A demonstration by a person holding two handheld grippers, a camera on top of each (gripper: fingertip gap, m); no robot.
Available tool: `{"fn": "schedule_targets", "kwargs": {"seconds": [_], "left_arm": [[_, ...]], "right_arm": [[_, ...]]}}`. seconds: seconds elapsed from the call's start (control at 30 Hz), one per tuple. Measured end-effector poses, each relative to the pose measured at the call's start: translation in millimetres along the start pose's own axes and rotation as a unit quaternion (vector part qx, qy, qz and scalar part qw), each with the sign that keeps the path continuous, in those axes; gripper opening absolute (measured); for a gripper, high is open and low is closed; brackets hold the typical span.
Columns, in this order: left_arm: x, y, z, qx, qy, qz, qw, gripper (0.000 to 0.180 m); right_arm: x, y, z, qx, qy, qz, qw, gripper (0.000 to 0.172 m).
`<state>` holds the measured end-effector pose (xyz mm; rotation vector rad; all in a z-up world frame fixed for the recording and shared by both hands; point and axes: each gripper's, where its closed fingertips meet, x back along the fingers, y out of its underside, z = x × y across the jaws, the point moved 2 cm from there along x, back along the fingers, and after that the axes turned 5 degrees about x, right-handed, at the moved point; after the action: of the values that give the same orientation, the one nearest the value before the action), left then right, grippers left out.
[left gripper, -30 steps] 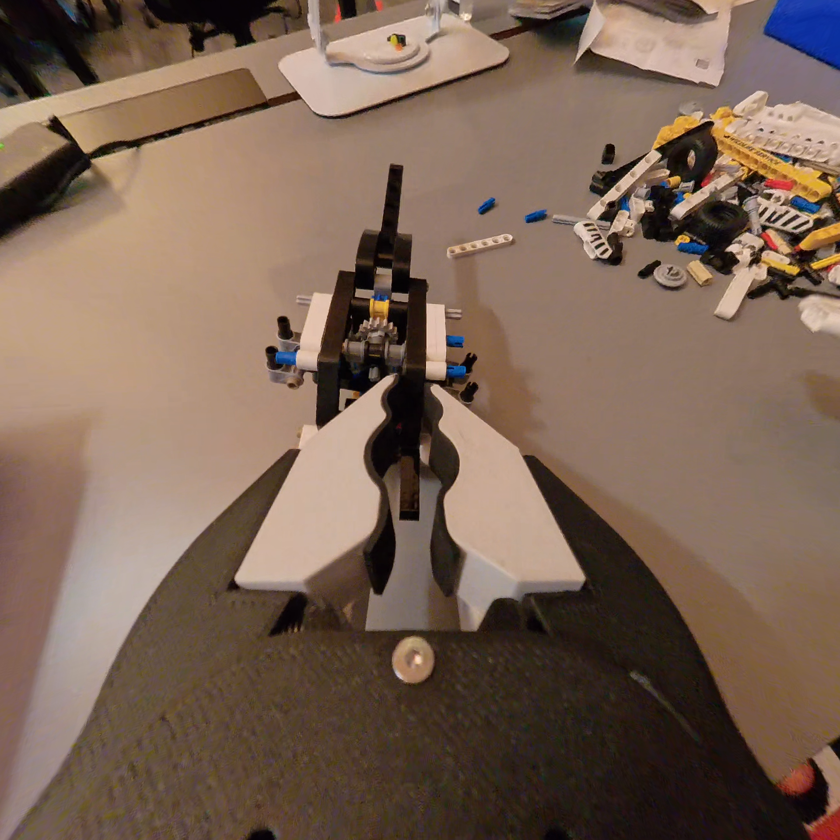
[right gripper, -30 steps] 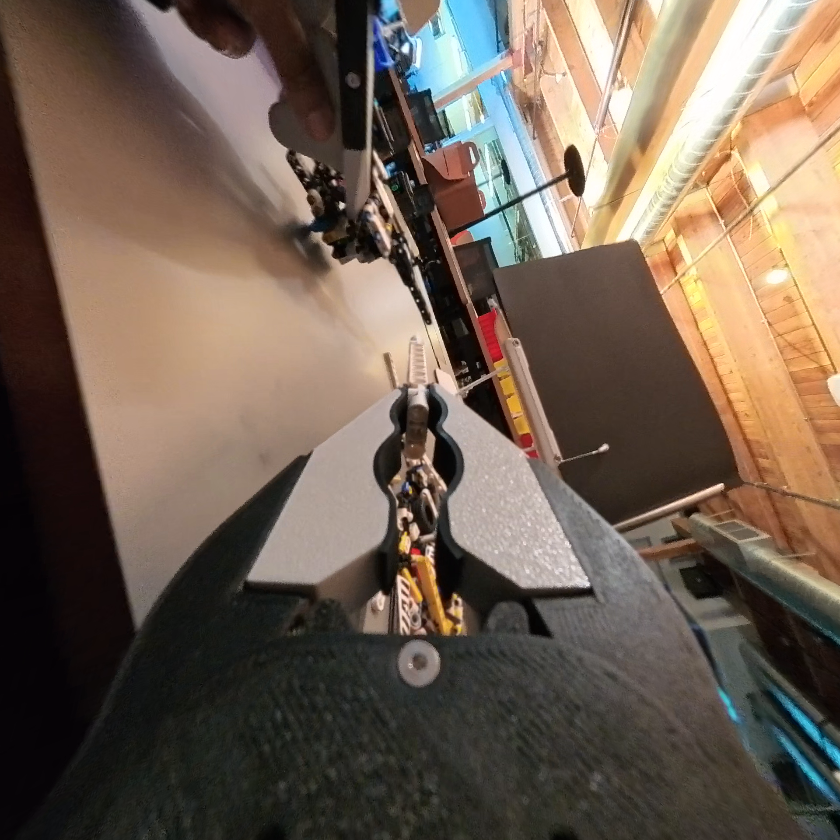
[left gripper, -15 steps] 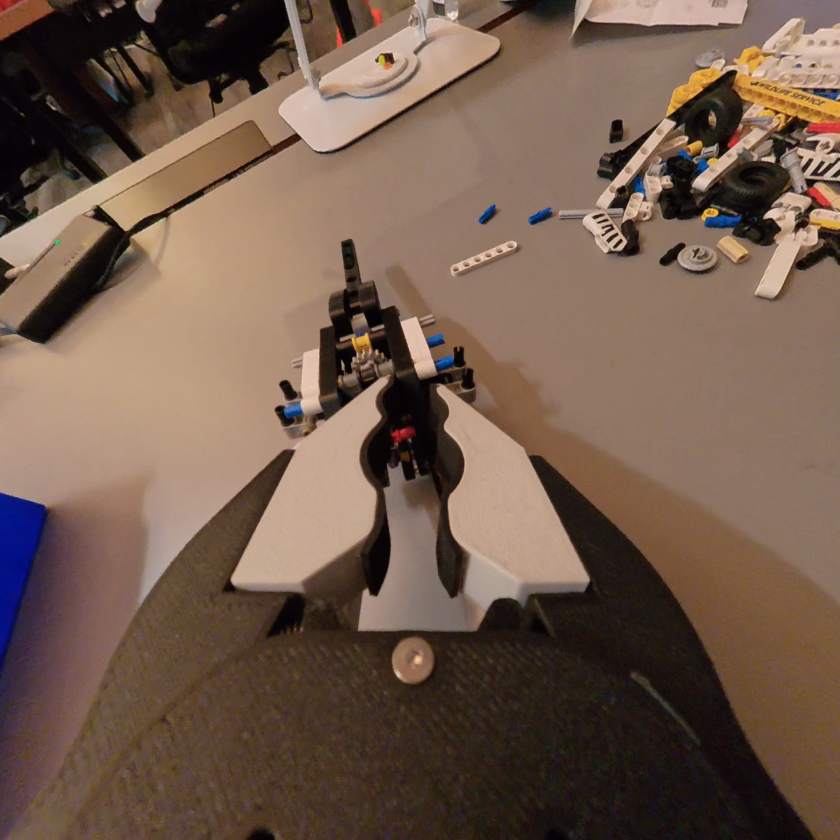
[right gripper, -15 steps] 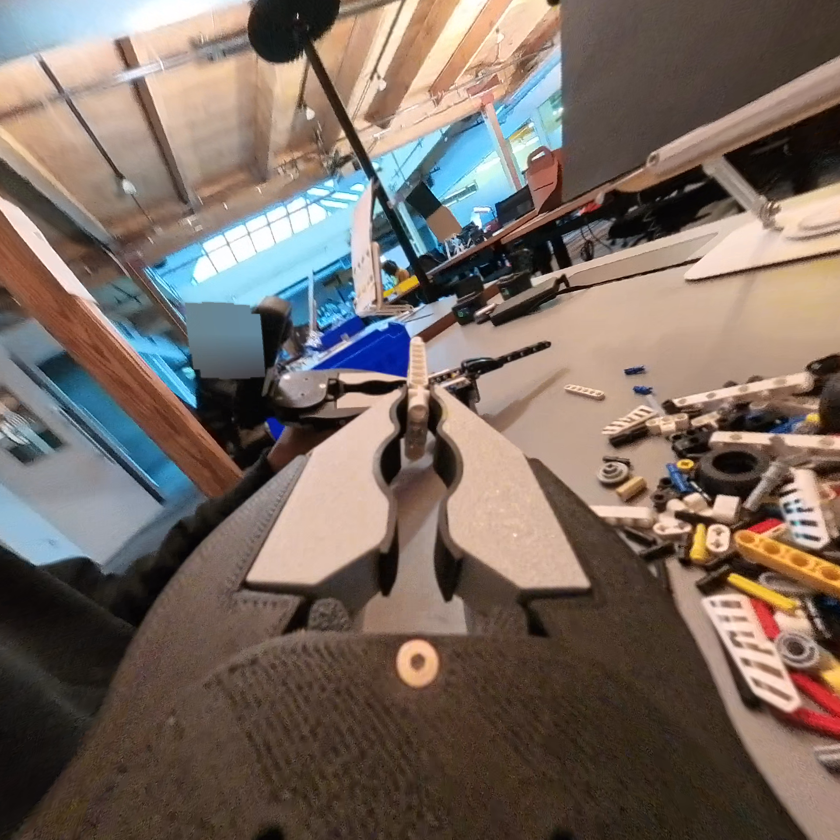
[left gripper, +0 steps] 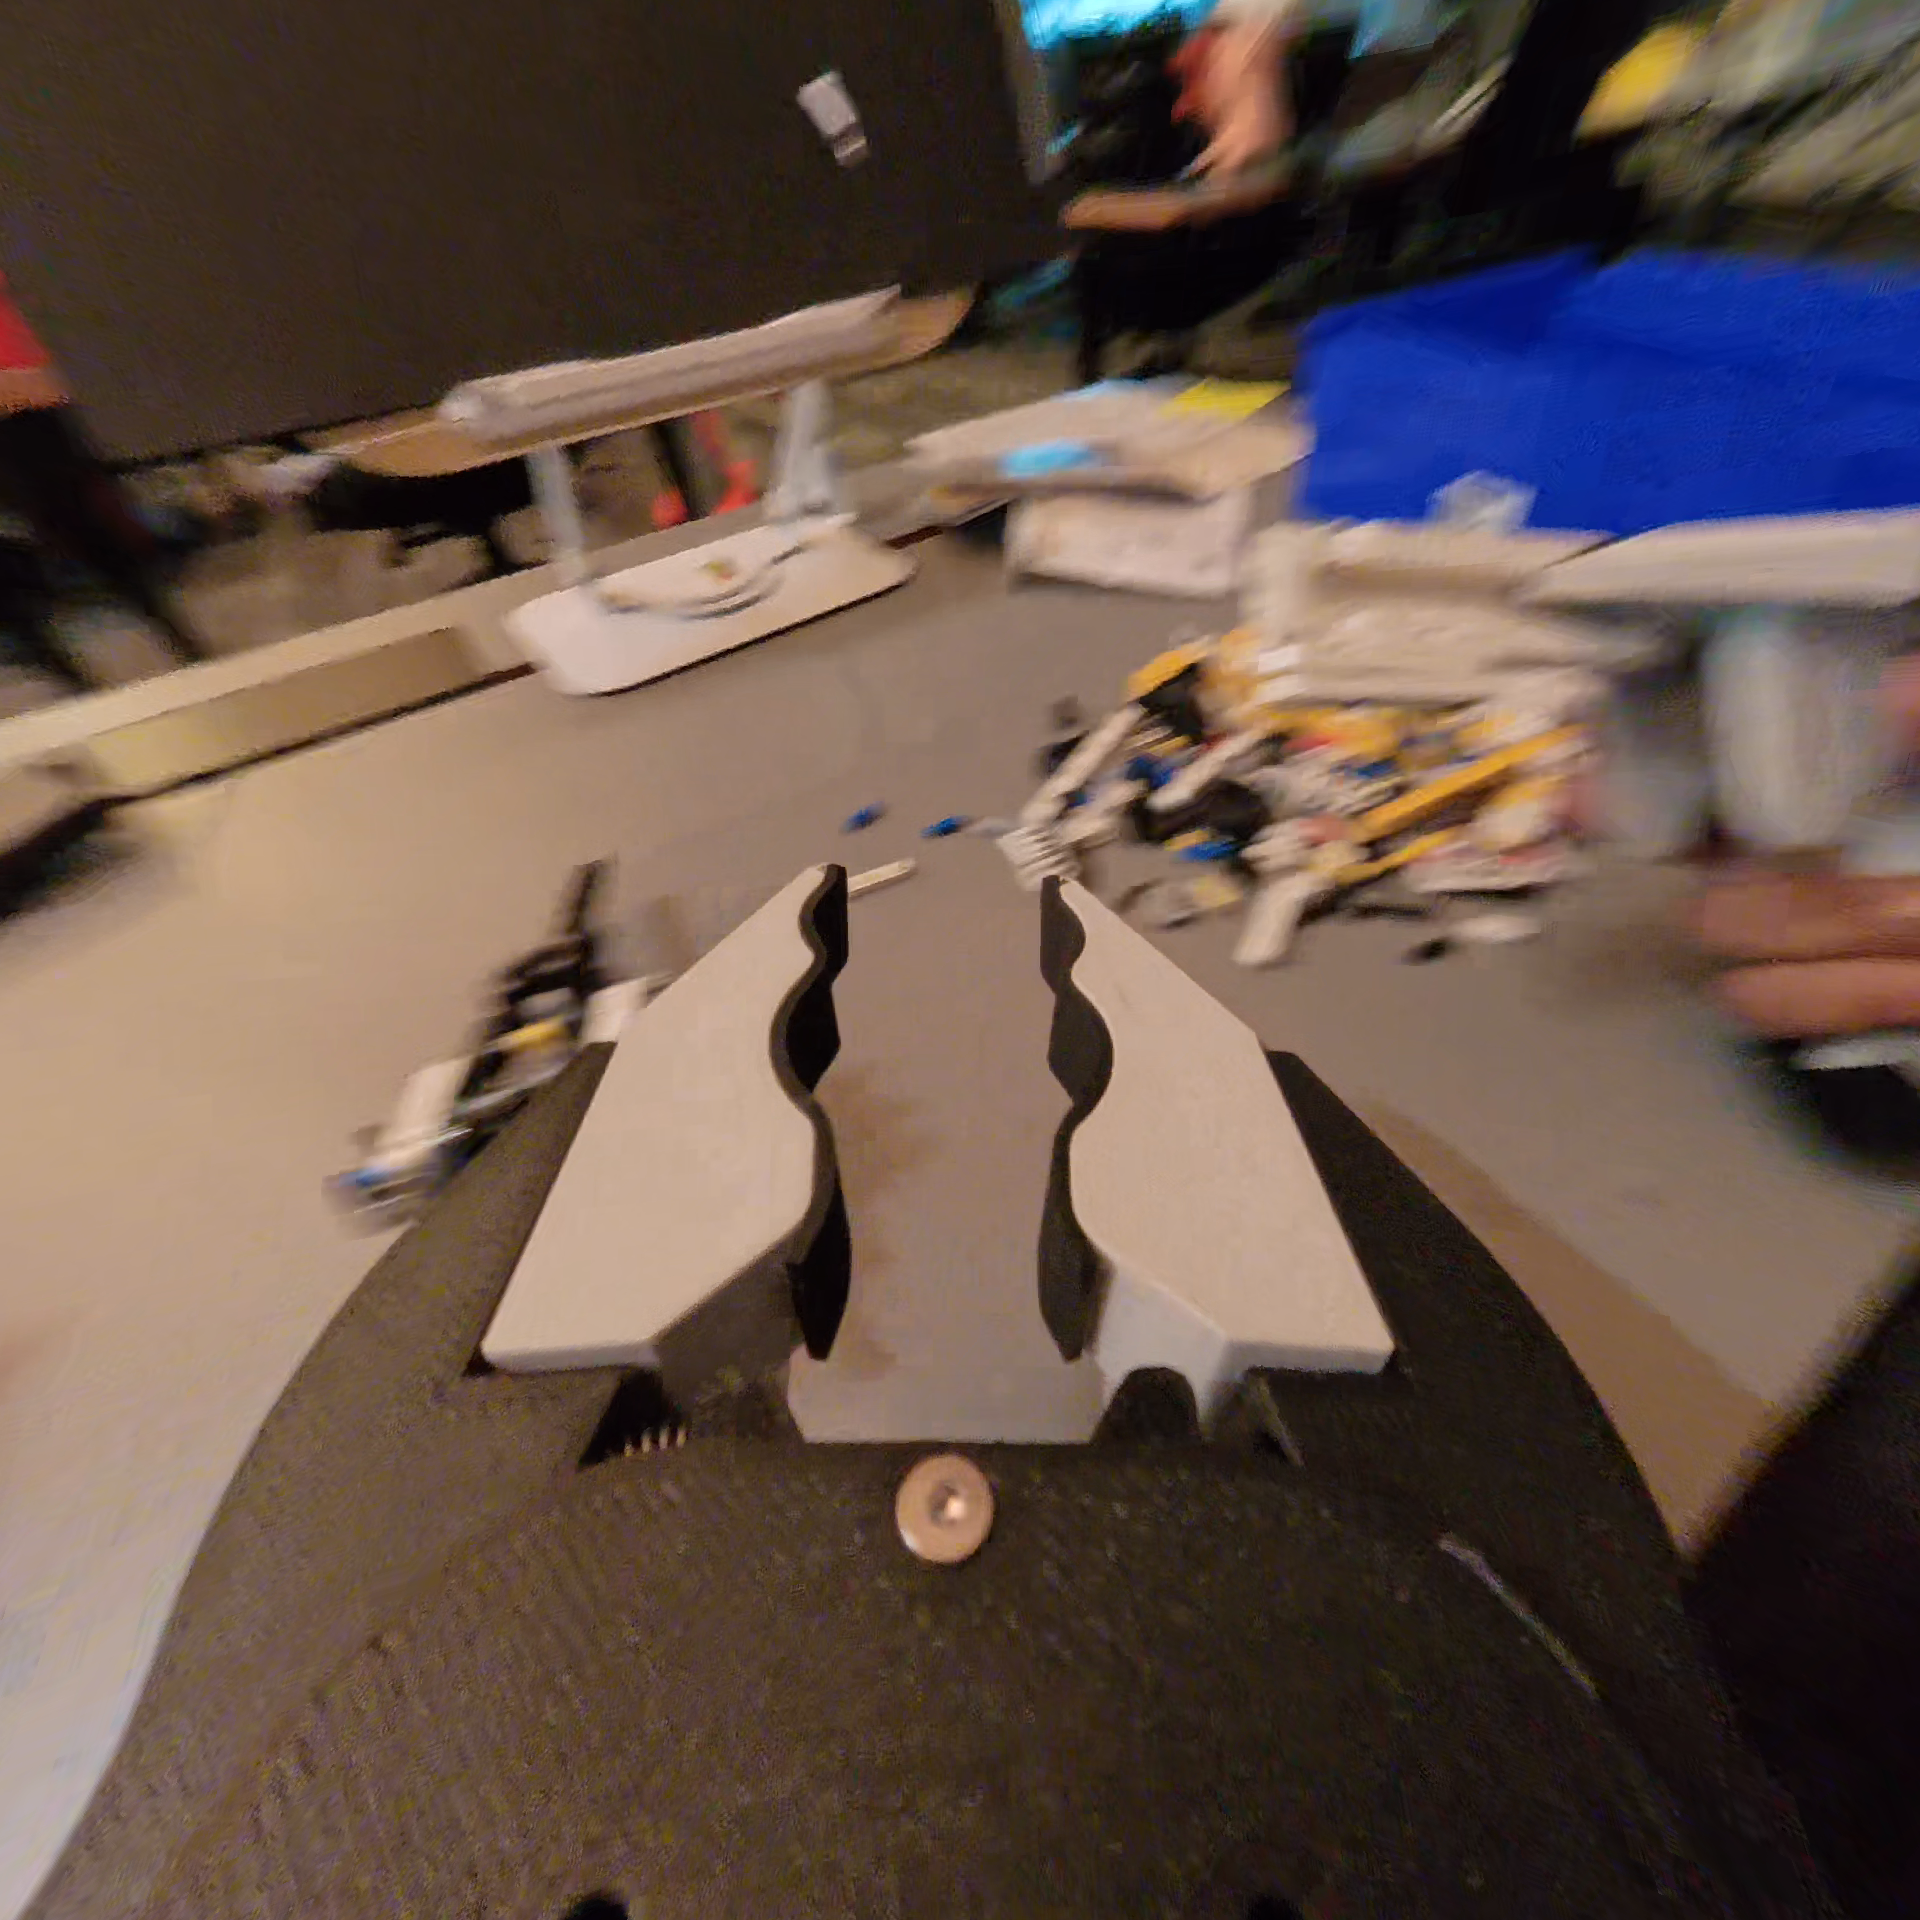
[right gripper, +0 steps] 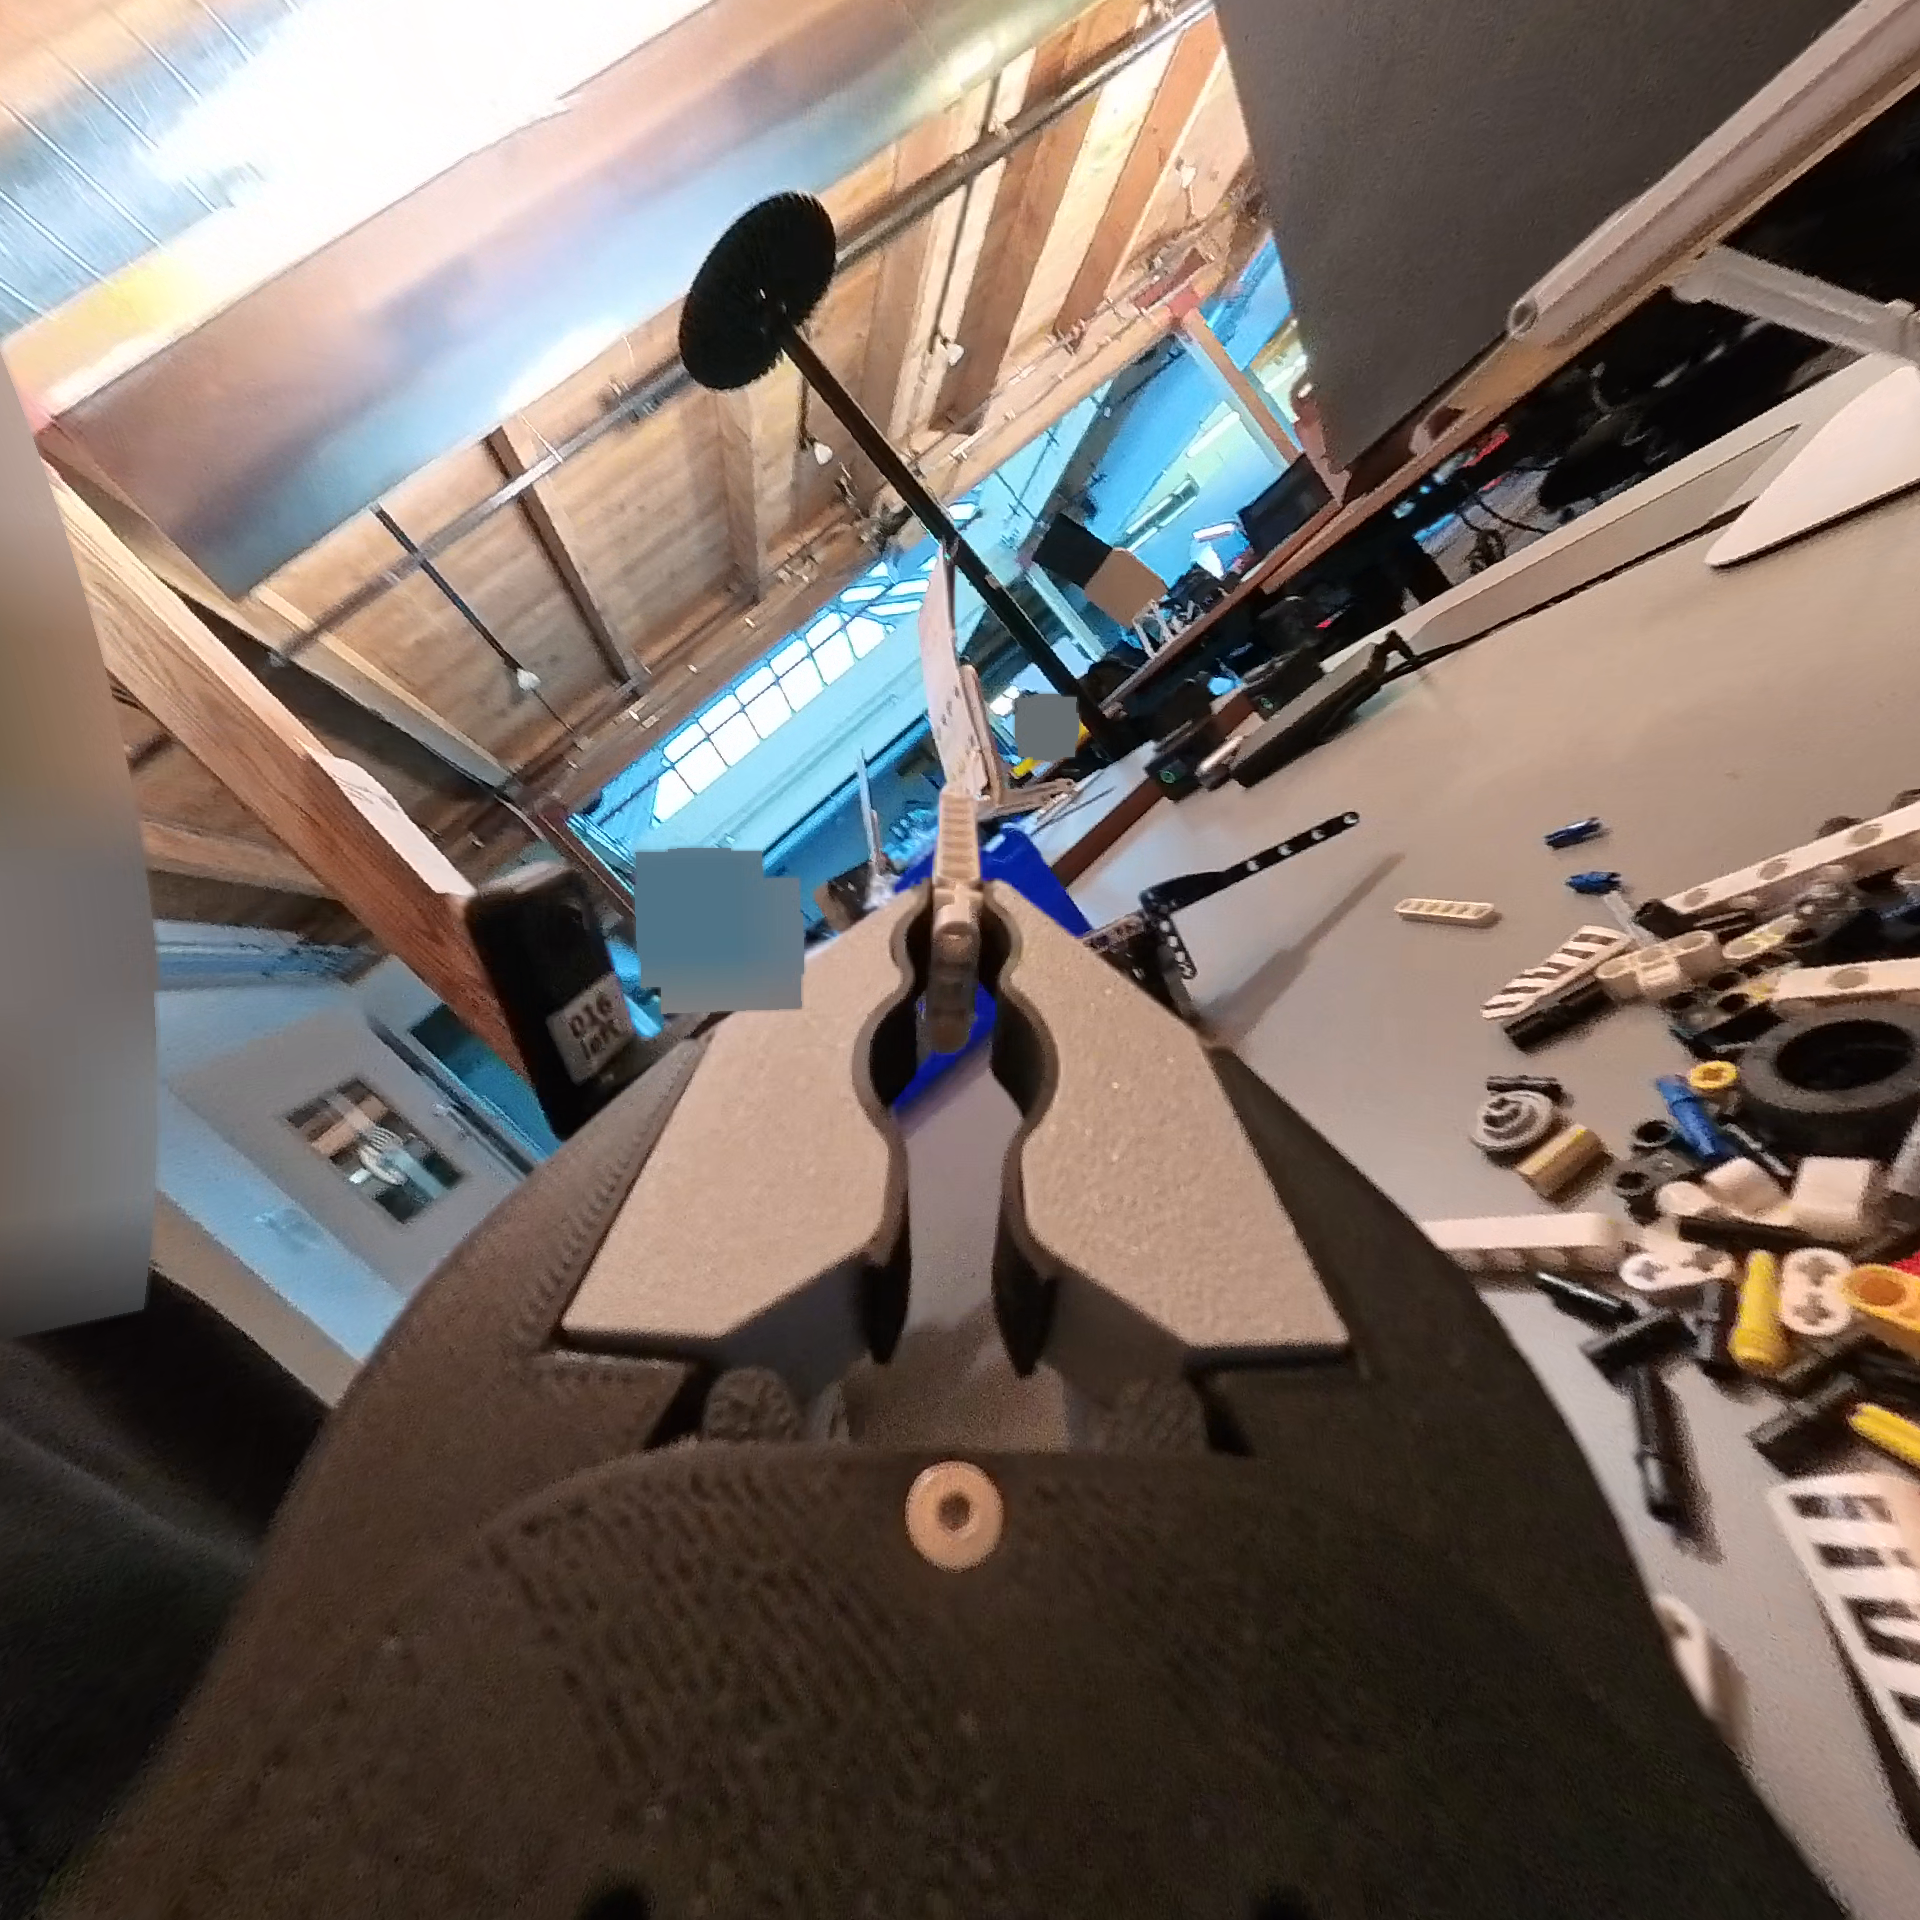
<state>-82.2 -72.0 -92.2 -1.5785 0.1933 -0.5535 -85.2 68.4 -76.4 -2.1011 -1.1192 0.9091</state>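
Observation:
My left gripper [left gripper: 940, 883] is open and empty above the grey table [left gripper: 935, 727]; this view is blurred. A black and white brick assembly [left gripper: 520, 1039] with blue and yellow bits lies on the table just left of my left finger, apart from it. My right gripper [right gripper: 956, 920] is shut on a slim light grey toothed bar [right gripper: 958, 862], which sticks out forward past the fingertips, held in the air near the table's edge. The assembly's black frame [right gripper: 1174, 935] shows just right of my right fingers.
A heap of loose white, yellow and black parts [left gripper: 1351, 779] lies at the right, also in the right wrist view [right gripper: 1714, 1091]. A white short beam [right gripper: 1446, 911] and blue pins [right gripper: 1574, 831] lie apart. A monitor base [left gripper: 707, 613], a blue bin [left gripper: 1610, 384] and a blurred hand [left gripper: 1808, 956] are around. Some 12 cm of space lies between my two pairs of fingers.
My left gripper opened and let go of the assembly, then drew back and swung right; the assembly now lies on the table to its left. My right gripper keeps the grey bar and has turned.

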Motion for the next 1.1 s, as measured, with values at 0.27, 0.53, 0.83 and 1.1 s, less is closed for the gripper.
{"fn": "schedule_targets", "kwargs": {"seconds": [0.27, 0.53, 0.83, 1.1], "left_arm": [[-20, -7, 62, 0.34, 0.289, 0.043, 0.894, 0.03], [-14, -11, 49, 0.412, 0.351, 0.059, 0.839, 0.004], [-12, 6, 71, 0.285, 0.382, 0.001, 0.879, 0.004], [-12, 18, 78, 0.3, 0.405, -0.021, 0.864, 0.004]], "right_arm": [[-9, 15, -1, -0.038, -0.023, -0.005, 0.999, 0.004], [-9, 26, 10, 0.03, 0.0, -0.085, 0.996, 0.025], [-11, 26, 1, 0.2, 0.026, -0.176, 0.964, 0.046], [-11, 46, -2, 0.162, -0.001, -0.187, 0.969, 0.028]]}}
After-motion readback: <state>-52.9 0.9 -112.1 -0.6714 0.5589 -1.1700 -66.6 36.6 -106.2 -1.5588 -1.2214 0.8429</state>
